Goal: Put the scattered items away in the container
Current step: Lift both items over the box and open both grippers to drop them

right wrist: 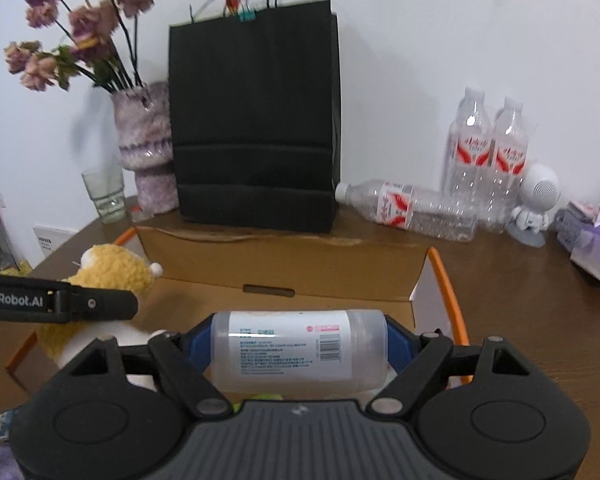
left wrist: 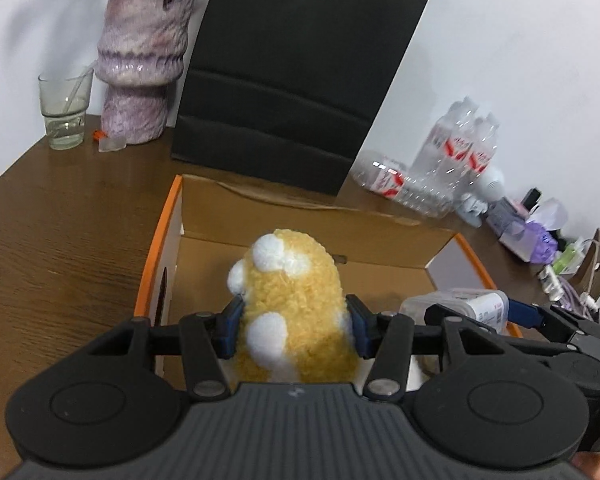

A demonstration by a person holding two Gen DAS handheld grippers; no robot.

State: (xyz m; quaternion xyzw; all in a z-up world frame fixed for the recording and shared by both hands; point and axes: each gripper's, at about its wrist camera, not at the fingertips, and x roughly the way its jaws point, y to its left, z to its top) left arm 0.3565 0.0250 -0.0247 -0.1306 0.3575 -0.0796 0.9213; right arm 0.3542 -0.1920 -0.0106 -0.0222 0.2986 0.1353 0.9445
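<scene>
Wood table [left wrist: 60,240]; L gripper [left wrist: 294,322] clamps plush toy [left wrist: 296,300], R gripper [right wrist: 298,344] clamps bottle [right wrist: 300,350], both over box [left wrist: 300,216].

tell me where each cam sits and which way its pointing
Left wrist: rides on the left gripper, looking forward and down over the cardboard box; own fingers clamp the yellow plush toy, and the right gripper shows at right.
Right wrist: rides on the right gripper, facing the back wall over the box; fingers clamp a white labelled bottle, and the left gripper's arm shows at left.
Shared: box, plush, bottle, black paper bag, purple vase, glass, water bottles.
</scene>
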